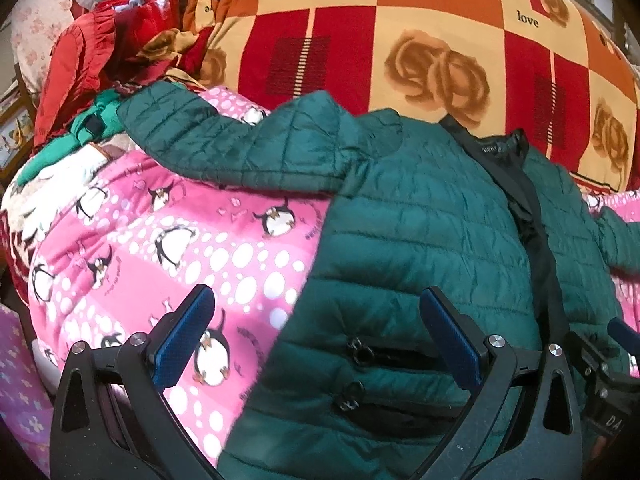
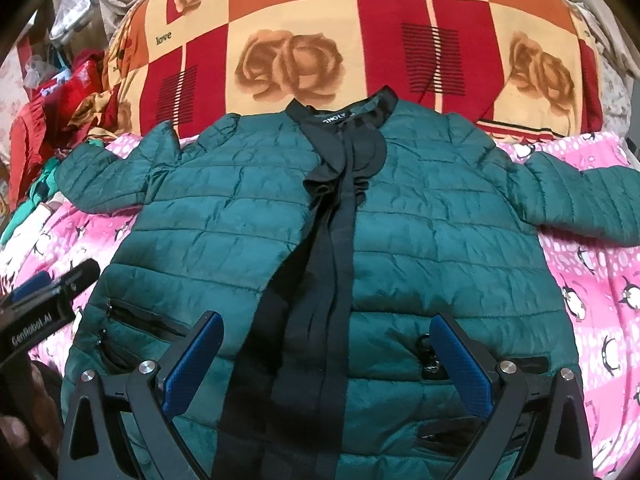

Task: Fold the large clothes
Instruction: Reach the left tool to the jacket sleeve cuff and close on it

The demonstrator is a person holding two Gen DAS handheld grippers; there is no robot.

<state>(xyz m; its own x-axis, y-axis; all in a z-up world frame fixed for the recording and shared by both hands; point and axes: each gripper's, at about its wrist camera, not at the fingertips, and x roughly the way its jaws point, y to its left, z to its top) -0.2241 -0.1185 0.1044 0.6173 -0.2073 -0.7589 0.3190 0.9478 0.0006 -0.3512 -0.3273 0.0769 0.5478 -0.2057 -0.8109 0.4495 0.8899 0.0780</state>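
A dark green quilted jacket (image 2: 420, 216) with a black front band and collar lies flat, front up, on a pink penguin-print sheet (image 2: 592, 272), both sleeves spread out. My right gripper (image 2: 324, 322) is open and empty above the jacket's lower front, one finger on each side of the black band. My left gripper (image 1: 316, 296) is open and empty over the jacket's left hem edge (image 1: 400, 240), near its zip pockets (image 1: 360, 372). The left sleeve (image 1: 224, 140) stretches away to the upper left. The left gripper also shows in the right wrist view (image 2: 44, 296).
A large red, orange and cream blanket (image 2: 360, 48) with roses and "love" print is bunched behind the jacket. A pile of red and green clothes (image 1: 92, 80) lies at the far left. Room clutter shows in the far left corner (image 2: 68, 20).
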